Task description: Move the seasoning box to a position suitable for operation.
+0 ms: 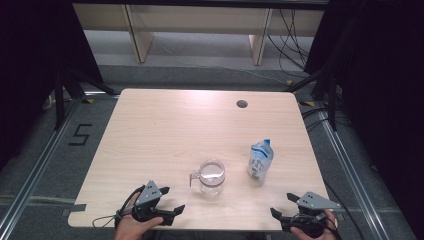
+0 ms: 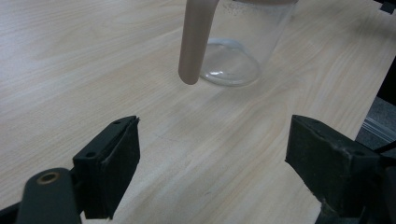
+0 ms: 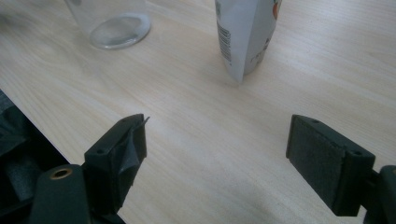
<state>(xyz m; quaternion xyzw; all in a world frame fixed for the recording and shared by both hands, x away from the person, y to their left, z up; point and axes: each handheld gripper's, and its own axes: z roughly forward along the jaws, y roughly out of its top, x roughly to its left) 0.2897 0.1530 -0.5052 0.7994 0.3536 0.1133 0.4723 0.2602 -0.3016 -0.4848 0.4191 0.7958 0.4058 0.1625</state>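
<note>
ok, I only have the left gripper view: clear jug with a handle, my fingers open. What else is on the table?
Observer: A white and blue pouch stands upright to the right of the jug, apart from it.
Operator: Where's the right gripper?
Observer: The right gripper is at the table's near edge, in front of the pouch, open and holding nothing.
Operator: Anything in the jug?
Observer: It looks empty in the high view; the right gripper view shows its clear base bare.
Operator: Which way does the handle point?
Observer: The handle points to the person's left, towards the left gripper, which touches nothing.
</note>
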